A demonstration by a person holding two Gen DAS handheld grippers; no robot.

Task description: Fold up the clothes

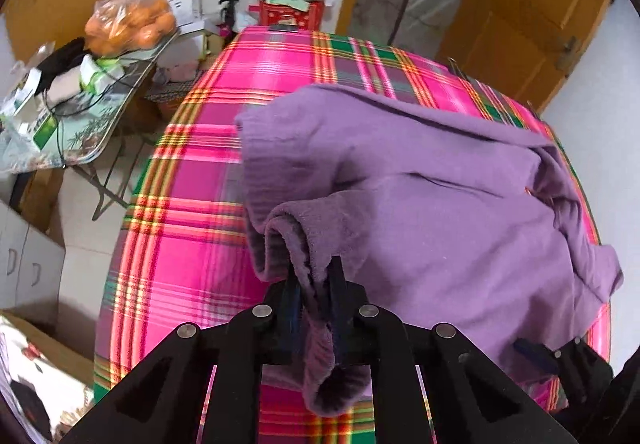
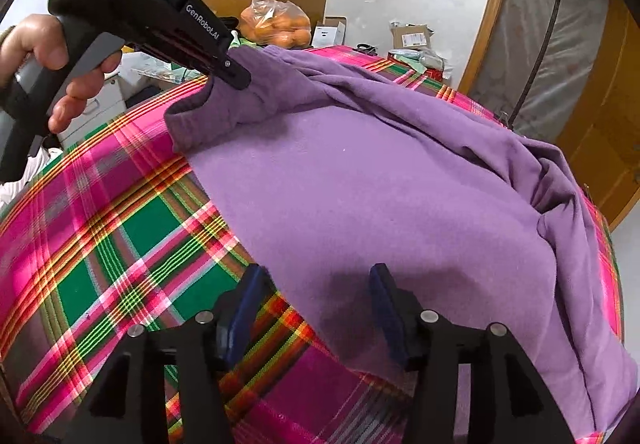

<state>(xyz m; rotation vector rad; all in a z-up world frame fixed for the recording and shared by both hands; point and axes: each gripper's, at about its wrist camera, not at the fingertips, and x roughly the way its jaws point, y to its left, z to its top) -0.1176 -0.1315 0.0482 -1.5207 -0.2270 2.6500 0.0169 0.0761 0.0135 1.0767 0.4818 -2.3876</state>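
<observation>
Left hand-held gripper [image 1: 316, 284] clamped on purple sweater [image 1: 420, 179] cuff/edge at table [image 1: 192, 211] left side; right hand-held gripper [image 2: 316, 308] jaws apart, straddling near hem, garment's long axis running away from both.

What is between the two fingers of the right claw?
Right wrist view: the near edge of the purple sweater and plaid tablecloth lie below the open right claw; nothing is gripped.
</observation>
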